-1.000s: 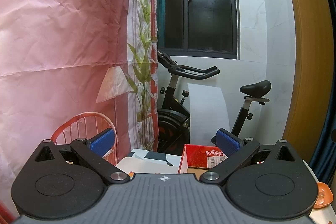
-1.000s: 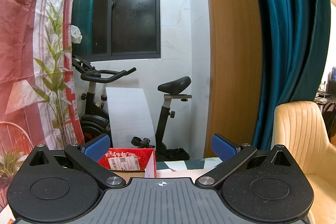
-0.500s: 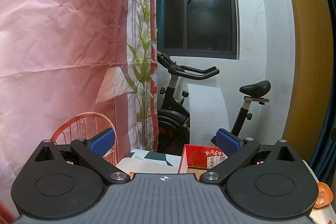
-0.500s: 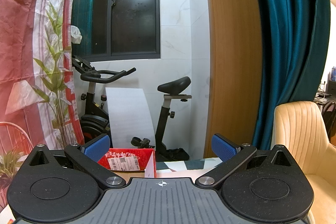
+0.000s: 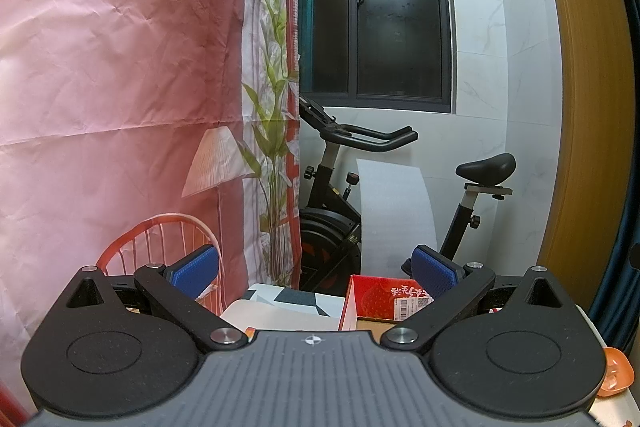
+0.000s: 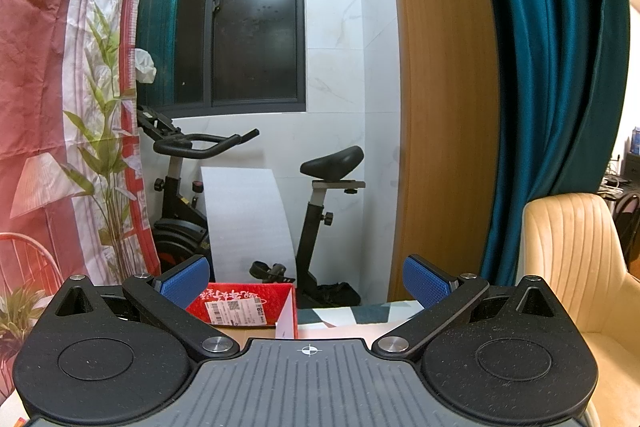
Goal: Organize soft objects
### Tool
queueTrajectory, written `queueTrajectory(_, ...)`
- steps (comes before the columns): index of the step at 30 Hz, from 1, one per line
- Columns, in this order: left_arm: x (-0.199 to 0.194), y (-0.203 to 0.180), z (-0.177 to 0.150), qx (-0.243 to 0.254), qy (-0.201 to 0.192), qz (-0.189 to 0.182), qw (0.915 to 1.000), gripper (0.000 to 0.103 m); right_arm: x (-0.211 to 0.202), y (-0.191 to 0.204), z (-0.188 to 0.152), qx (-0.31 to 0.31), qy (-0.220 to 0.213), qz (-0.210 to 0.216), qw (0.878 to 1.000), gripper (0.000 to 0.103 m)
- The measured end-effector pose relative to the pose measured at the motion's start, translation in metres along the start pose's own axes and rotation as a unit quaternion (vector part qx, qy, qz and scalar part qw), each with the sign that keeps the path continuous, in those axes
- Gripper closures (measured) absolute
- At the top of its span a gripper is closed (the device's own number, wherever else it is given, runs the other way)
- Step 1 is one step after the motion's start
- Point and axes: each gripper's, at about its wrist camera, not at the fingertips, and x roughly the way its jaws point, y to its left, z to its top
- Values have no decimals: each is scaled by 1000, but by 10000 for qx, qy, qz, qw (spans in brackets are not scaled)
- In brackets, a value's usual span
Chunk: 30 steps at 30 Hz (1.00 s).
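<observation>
The left gripper (image 5: 315, 271) has its blue-padded fingers (image 5: 195, 269) spread wide apart with nothing between them. The right gripper (image 6: 307, 278) is likewise spread wide and empty. Both point level across the room rather than down.

Just beyond each gripper's body lies an open red cardboard box with a white barcode label (image 5: 390, 303), seen below and between the fingers: toward the right finger in the left view, toward the left finger (image 6: 182, 282) in the right view (image 6: 244, 307). No soft objects can be made out in either view.

Only the left view shows a small orange plastic dish (image 5: 615, 371) at its lower right edge. Only the right view shows a cream ribbed upholstered chair (image 6: 572, 259) and a teal curtain (image 6: 552, 87). Both show a black exercise bike (image 5: 348, 187) against the white marble-tiled wall (image 5: 500, 75).
</observation>
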Motion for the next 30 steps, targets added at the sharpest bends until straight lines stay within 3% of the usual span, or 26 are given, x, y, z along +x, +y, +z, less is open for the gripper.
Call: queueTrajectory(30,-1,-1,0,-10,9,-38,10000,0,1,1,-1,3,3,0,10000,0)
